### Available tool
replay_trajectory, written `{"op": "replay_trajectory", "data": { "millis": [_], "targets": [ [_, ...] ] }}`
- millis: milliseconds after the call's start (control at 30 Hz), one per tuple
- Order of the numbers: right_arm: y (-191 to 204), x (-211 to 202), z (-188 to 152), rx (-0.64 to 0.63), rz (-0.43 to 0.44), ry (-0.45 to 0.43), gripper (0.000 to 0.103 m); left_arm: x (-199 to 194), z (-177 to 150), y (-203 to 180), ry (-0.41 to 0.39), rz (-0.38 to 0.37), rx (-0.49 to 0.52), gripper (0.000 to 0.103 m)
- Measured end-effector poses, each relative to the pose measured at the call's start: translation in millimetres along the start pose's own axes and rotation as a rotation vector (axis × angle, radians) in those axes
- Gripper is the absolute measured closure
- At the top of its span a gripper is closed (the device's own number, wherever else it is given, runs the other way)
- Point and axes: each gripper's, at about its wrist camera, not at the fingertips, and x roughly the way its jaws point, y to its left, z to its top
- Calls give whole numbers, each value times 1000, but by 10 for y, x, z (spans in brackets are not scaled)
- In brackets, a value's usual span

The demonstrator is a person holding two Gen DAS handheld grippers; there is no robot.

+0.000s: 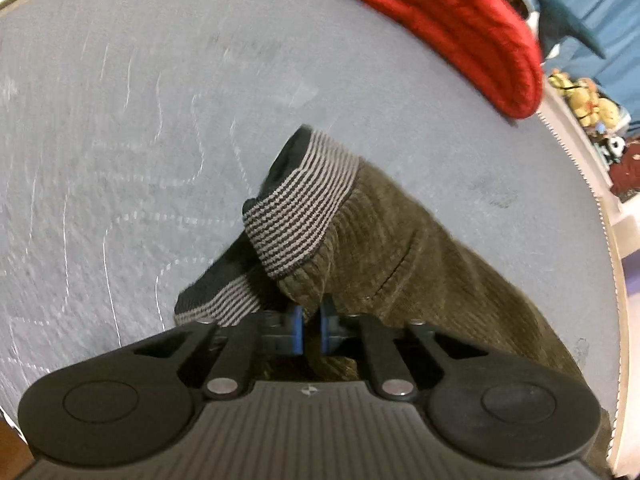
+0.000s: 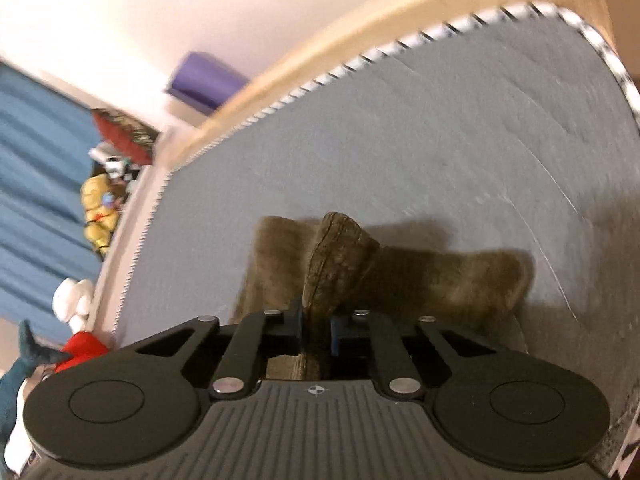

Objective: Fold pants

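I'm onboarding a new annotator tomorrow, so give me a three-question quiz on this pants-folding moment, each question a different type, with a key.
1. True or false: the left gripper is shut on the brown corduroy pants close to the striped waistband.
2. Multiple choice: what does the right gripper hold? A) a red knit item B) a raised fold of the pants C) nothing
3. Fill in: the pants lie on a grey ____ with stitched lines.

Key: 1 true; 2 B; 3 mattress. The red knit item sits apart, near the mattress's far edge in the left wrist view.
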Motion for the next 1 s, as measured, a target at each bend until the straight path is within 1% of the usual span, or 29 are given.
{"op": "replay_trajectory", "data": {
  "millis": [67, 100, 133, 167, 200, 233, 267, 300, 333, 367, 400, 433, 467, 500, 533, 600, 633, 667, 700, 733, 767, 800, 833, 867, 900, 967, 1000],
  "targets": [
    [117, -124, 12, -75, 33, -59, 93, -159, -21, 8, -69, 0, -1, 99],
    [175, -217, 21, -111, 41, -112, 94, -262, -24, 15, -111, 0, 1, 100],
    [240, -342, 10, -143, 51, -177, 95, -340, -24, 18, -142, 5, 15, 100],
    [276, -417, 22, -161, 59, -224, 95, -408, -24, 8, -166, 18, 38, 100],
    [317, -509, 17, -184, 64, -270, 95, -435, -27, 8, -168, 30, 57, 99],
    [346, -562, 20, -209, 51, -300, 95, -417, -31, 37, -148, 38, 61, 99],
    [381, -580, 19, -248, 15, -315, 95, -344, -35, 81, -99, 50, 61, 99],
    [413, -535, 28, -286, -36, -300, 95, -261, -43, 116, -51, 63, 57, 99],
    [410, -464, 18, -305, -96, -264, 95, -170, -54, 174, 0, 75, 40, 98],
    [351, -373, 20, -288, -161, -211, 95, -92, -63, 223, 43, 85, 28, 98],
    [253, -278, 29, -244, -222, -151, 95, -42, -65, 241, 70, 92, 31, 93],
    [148, -186, 40, -199, -282, -91, 94, -24, -58, 245, 78, 107, 42, 84],
    [57, -110, 52, -160, -317, -43, 94, -40, -46, 253, 67, 129, 41, 76],
    [-42, -45, 71, -118, -342, 3, 94, -60, -43, 265, 55, 155, 34, 55],
    [-116, -32, 96, -82, -345, 16, 94, -89, -29, 285, 37, 185, 21, 41],
    [-140, -54, 130, -59, -329, 7, 92, -167, 0, 328, -9, 211, -7, 36],
    [-125, -92, 141, -71, -331, -10, 89, -214, 12, 330, -37, 223, -8, 36],
    [-104, -133, 139, -89, -339, -33, 87, -272, 15, 283, -84, 256, 13, 36],
    [-89, -171, 142, -101, -345, -57, 80, -325, 15, 198, -138, 298, 58, 36],
    [-77, -212, 154, -110, -361, -87, 72, -372, 11, 116, -187, 323, 103, 36],
    [-92, -286, 154, -120, -391, -118, 67, -419, 4, 45, -232, 336, 142, 36],
    [-88, -325, 174, -127, -415, -152, 56, -459, -20, -15, -273, 338, 176, 36],
    [-116, -350, 196, -120, -418, -169, 52, -490, -46, -82, -303, 308, 202, 37],
    [-163, -371, 232, -108, -398, -172, 52, -495, -70, -158, -310, 254, 233, 37],
    [-192, -368, 245, -97, -371, -153, 51, -471, -102, -250, -297, 206, 281, 37],
    [-207, -281, 216, -75, -323, -81, 46, -425, -208, -437, -273, 140, 370, 39],
    [-225, -220, 196, -66, -316, -42, 43, -385, -256, -548, -260, 101, 408, 40]
  ]
}}
